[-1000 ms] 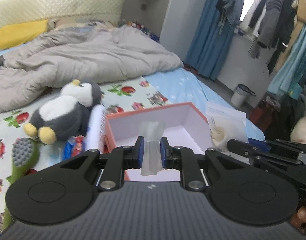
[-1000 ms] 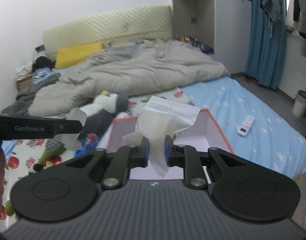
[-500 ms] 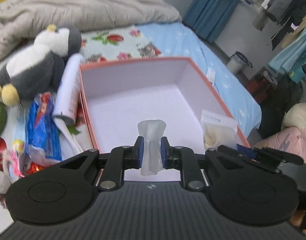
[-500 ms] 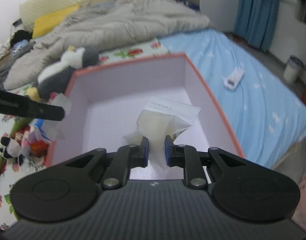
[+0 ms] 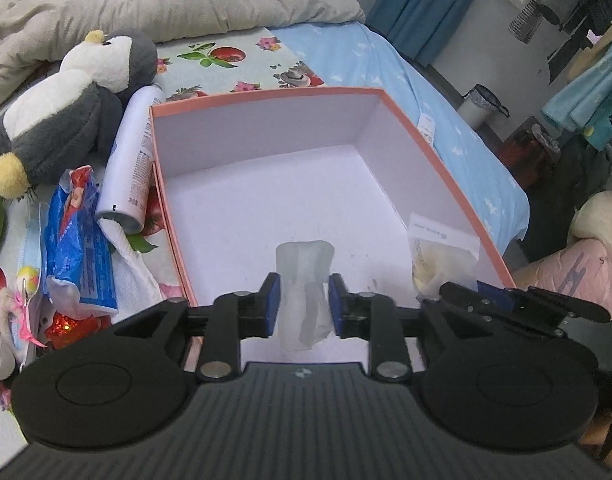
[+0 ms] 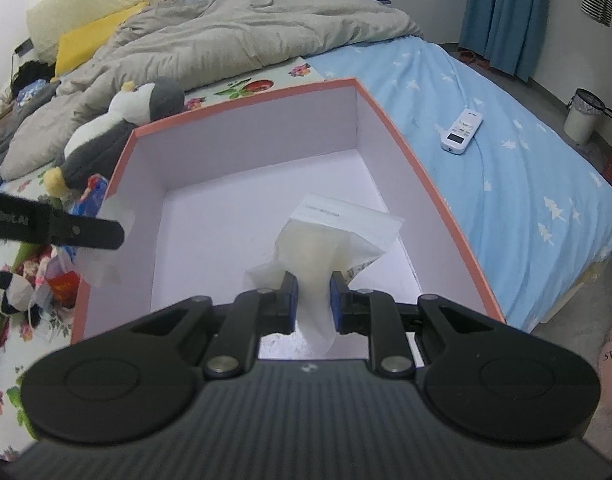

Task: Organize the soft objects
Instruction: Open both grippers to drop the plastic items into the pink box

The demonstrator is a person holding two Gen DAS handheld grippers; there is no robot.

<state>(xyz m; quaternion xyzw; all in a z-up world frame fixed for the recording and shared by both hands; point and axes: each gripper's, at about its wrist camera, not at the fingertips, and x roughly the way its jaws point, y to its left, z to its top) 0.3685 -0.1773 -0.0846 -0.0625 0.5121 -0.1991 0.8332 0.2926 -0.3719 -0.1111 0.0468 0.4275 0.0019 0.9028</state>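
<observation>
your left gripper (image 5: 304, 306) is over the near end of the pink-rimmed box (image 5: 401, 112), tilted down into it. its fingers (image 5: 270, 304) are opening, with a translucent folded wipe (image 5: 304, 276) between them. there's a visible gap on the right pad side, so the pads no longer look to press it. the wipe's long axis runs along the fingers, top edge pointing away from you toward the box's far wall, lower end hanging back toward the gripper body

your right gripper (image 6: 310, 300) is over the same box (image 6: 409, 152), near its right wall, also tilted down. its fingers (image 6: 290, 300) are opening too, but the pads are still in contact with the neck of a clear zip bag of pale soft material (image 6: 337, 236). the bag fans out ahead of the fingers, seal strip and label end pointing to the far right corner, long axis roughly along the fingers, skewed slightly right. can't tell if its bottom touches the box floor

in the left view that bag (image 5: 441, 256) shows in the near-right corner of the box, with the right gripper's fingers just below it

outside the box, to its left on the bed: plush penguin (image 5: 66, 104), white spray can (image 5: 132, 164) lying alongside the box wall, blue wet-wipe pack (image 5: 80, 240). white remote (image 6: 461, 130) on the blue sheet to the right, well apart from the box
</observation>
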